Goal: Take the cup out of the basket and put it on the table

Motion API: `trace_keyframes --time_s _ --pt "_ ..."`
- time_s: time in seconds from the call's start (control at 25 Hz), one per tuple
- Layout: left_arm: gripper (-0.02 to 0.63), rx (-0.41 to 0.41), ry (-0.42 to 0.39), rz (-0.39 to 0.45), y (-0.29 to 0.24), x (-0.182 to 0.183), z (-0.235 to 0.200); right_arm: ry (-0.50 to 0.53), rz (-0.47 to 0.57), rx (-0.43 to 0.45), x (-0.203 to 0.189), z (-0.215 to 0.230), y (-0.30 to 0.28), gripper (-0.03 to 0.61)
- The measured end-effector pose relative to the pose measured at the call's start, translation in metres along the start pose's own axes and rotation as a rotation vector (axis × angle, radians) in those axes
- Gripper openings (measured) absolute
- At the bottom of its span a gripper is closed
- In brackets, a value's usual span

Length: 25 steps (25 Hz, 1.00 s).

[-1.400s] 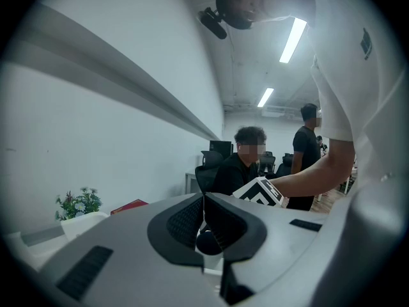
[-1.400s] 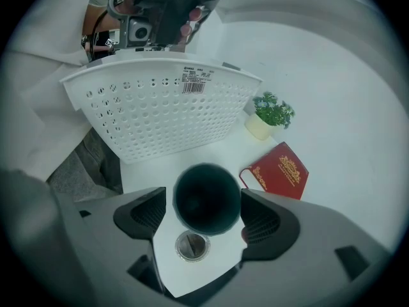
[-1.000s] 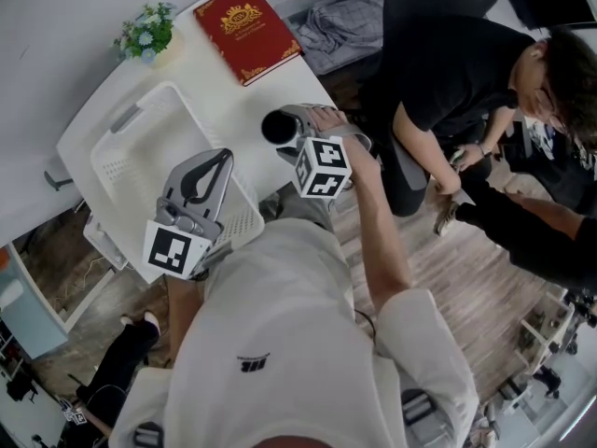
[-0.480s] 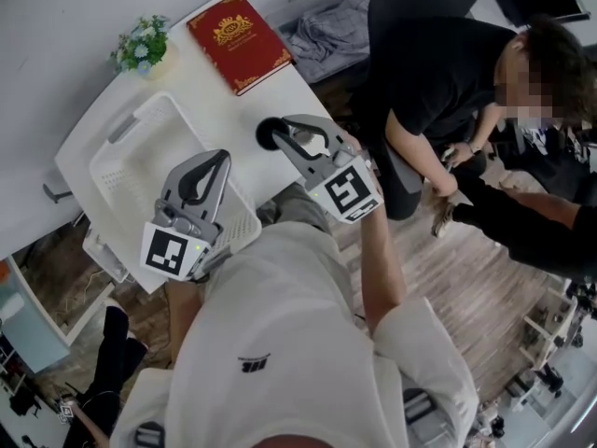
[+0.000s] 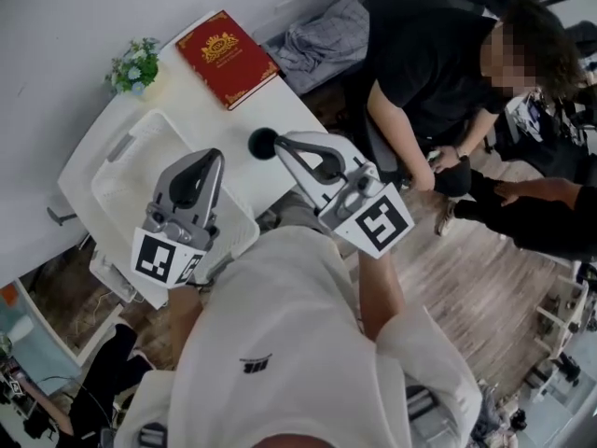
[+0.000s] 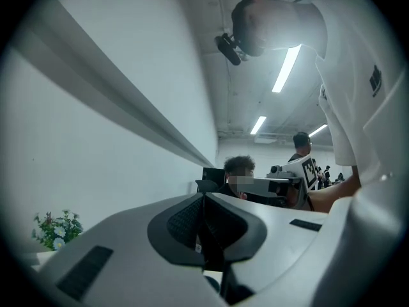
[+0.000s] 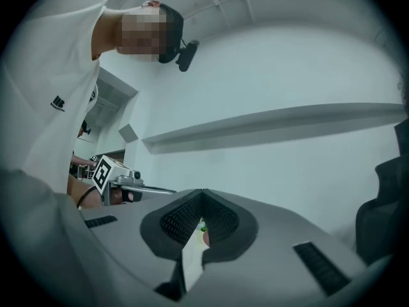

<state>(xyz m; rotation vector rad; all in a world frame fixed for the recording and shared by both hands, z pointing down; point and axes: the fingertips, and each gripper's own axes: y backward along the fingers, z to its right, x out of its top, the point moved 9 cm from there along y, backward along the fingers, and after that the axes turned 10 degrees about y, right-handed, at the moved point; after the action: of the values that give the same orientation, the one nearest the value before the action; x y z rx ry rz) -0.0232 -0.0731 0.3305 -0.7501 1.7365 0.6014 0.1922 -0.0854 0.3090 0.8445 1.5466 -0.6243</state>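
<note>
On the smooth white tabletop (image 5: pixel 219 118), just right of the perforated white plastic basket (image 5: pixel 117 189), stands the round black cup (image 5: pixel 262 143), upright and out of the basket, so the task looks finished. The right gripper (image 5: pixel 284 141) has just been closing its ribbed black pads on nothing, presumably after letting go. The left gripper (image 5: pixel 215 155) hovers over the basket's near right side, pinched together, empty and seemingly idle.

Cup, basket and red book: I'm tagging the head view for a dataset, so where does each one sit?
black cup (image 5: pixel 260 144), head view, on its dark open top.
white basket (image 5: pixel 133 183), head view, on the bare floor inside it.
red book (image 5: pixel 227 45), head view, on the middle of its cover.
</note>
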Motion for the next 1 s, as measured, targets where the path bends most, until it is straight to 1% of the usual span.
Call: trace_keyframes --time_s 0.32,1.0 --pt "0.014 -0.029 0.008 0.009 -0.001 0.003 0.007 -0.002 -0.007 -0.014 -0.003 -0.005 0.010 0.012" --pt "0.014 -0.031 -0.014 0.018 0.003 0.008 0.014 0.024 -0.010 -0.002 0.001 -0.012 0.011 0.012"
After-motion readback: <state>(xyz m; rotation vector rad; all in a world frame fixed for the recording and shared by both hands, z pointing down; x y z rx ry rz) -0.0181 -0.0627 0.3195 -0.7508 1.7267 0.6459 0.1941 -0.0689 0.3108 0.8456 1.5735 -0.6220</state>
